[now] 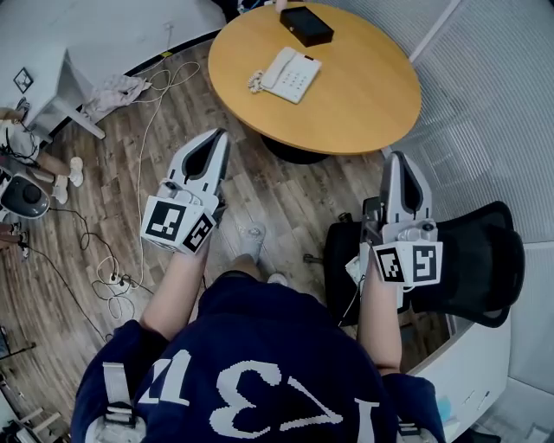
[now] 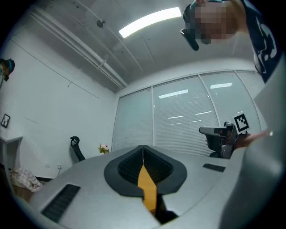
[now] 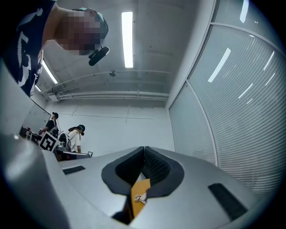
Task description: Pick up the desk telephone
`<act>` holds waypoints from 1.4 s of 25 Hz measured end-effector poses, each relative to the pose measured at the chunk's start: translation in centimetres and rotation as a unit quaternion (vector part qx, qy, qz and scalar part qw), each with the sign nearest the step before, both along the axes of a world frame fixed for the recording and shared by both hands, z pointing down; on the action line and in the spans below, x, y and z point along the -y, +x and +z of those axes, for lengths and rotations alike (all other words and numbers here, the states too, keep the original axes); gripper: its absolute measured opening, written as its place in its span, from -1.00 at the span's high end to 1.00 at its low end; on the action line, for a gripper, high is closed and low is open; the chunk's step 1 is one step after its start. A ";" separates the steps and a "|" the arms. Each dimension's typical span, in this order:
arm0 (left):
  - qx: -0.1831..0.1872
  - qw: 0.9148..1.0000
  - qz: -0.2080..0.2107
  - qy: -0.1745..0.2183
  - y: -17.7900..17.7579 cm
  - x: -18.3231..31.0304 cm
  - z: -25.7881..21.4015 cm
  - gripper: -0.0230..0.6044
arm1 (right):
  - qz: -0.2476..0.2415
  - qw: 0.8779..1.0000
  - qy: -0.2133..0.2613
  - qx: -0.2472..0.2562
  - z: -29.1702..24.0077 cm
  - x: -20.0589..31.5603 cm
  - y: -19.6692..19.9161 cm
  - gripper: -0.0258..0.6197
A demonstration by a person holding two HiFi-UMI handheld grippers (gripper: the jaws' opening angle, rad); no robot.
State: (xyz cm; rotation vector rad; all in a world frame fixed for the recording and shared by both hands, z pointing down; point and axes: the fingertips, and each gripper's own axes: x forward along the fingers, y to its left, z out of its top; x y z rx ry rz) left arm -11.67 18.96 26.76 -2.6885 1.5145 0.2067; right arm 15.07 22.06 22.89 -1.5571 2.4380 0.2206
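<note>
The white desk telephone point(image 1: 288, 74) lies on the round wooden table point(image 1: 363, 95), its handset on the cradle and a coiled cord at its left. Both grippers hover over the floor short of the table, well apart from the phone. My left gripper point(image 1: 218, 138) points toward the table's near left edge, jaws together and empty. My right gripper point(image 1: 396, 161) points at the table's near right edge, also shut with nothing held. In the left gripper view point(image 2: 143, 150) and the right gripper view point(image 3: 144, 150) the jaws meet, and only walls and ceiling lie beyond; the table's yellow top shows only through a gap lower down.
A black box point(image 1: 306, 25) sits at the table's far side. A black office chair point(image 1: 472, 260) stands at my right. Cables and a power strip point(image 1: 117, 281) trail over the wooden floor at left, near a white desk point(image 1: 35, 78). People stand at the far wall point(image 3: 73, 136).
</note>
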 end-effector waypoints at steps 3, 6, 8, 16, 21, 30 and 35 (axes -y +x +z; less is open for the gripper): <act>-0.001 1.000 0.014 0.008 -0.7 3.9 -0.6 0.88 | 0.006 1.000 0.009 -0.004 -0.8 3.6 -1.2 0.84; 0.004 1.000 0.026 0.016 -1.7 8.0 -1.4 0.87 | 0.016 1.000 0.022 -0.004 -1.8 7.4 -2.6 0.84; 0.008 0.999 0.035 0.018 -2.3 10.7 -1.7 0.88 | 0.023 0.999 0.025 -0.002 -2.1 9.7 -3.5 0.84; -0.004 0.998 0.054 0.021 -4.1 17.9 -1.6 0.88 | 0.033 0.999 0.014 -0.010 -1.2 14.7 -5.9 0.84; -0.007 0.998 0.061 -0.003 -3.9 21.1 -0.1 0.88 | 0.040 0.999 -0.002 -0.015 -0.4 17.1 -5.7 0.84; -0.005 0.999 0.042 0.010 -2.0 27.6 -0.3 0.88 | 0.030 0.999 0.009 -0.009 0.5 24.3 -3.4 0.84; -0.005 0.999 0.026 0.025 0.2 32.7 -1.6 0.88 | 0.001 1.000 0.017 -0.013 -0.9 30.7 -1.8 0.84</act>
